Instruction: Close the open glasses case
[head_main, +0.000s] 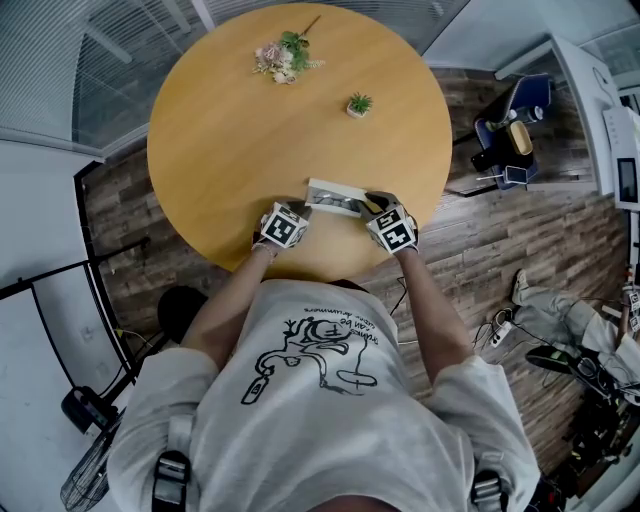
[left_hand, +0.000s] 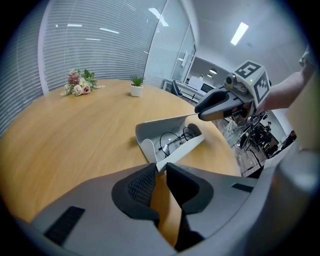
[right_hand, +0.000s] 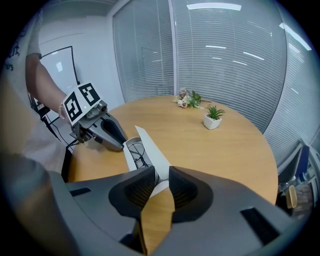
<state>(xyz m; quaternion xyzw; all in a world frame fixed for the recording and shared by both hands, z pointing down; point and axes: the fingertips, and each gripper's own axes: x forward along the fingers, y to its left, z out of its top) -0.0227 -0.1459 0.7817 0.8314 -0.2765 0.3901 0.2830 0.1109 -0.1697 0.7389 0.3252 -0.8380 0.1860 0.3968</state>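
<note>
Both tilted downward, my left gripper (left_hand: 161, 168) has its fingers (left_hand: 142, 187) pinching the lid (left_hand: 184, 148) of the one open grey hard-shell glasses case (left_hand: 157, 129), while my right gripper (right_hand: 162, 172) has its fingers (right_hand: 186, 187) released.

round wooden table (head_main: 250, 130), wood-plank floor (head_main: 480, 240), blinds (right_hand: 225, 60) on glass walls, ceiling strip lights (left_hand: 240, 33)

The shirt lettering (head_main: 340, 345) cannot be read.
</note>
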